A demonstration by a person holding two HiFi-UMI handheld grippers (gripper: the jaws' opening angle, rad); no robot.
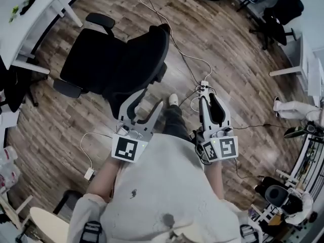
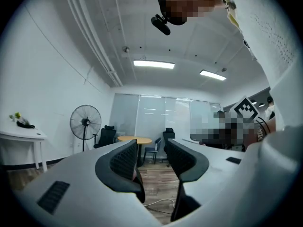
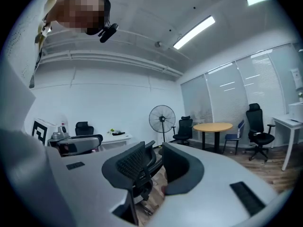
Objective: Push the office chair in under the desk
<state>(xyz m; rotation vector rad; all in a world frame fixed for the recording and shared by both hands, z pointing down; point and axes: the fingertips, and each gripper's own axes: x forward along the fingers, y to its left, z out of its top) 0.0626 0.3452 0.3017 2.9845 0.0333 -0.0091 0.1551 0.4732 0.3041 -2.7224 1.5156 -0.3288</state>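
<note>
The black office chair point(image 1: 112, 59) stands on the wood floor, away from the white desk point(image 1: 30, 11) at the upper left. It faces the desk, its back toward me. My left gripper point(image 1: 146, 103) hovers just behind the backrest without touching it, jaws wide open and empty. My right gripper point(image 1: 208, 96) hangs further right over the floor, jaws partly apart with nothing between them. In the right gripper view the chair point(image 3: 143, 187) shows behind the jaws point(image 3: 155, 162), the desk point(image 3: 113, 137) beyond. The left gripper point(image 2: 151, 155) points into the room, the desk point(image 2: 21, 135) at far left.
A power strip point(image 1: 204, 87) and cables trail across the floor ahead of my foot point(image 1: 173, 100). More black chairs point(image 1: 278, 14) stand at the upper right. A standing fan point(image 2: 85, 122) and a round table point(image 2: 135, 139) are across the room. Someone's legs point(image 1: 291, 108) show at right.
</note>
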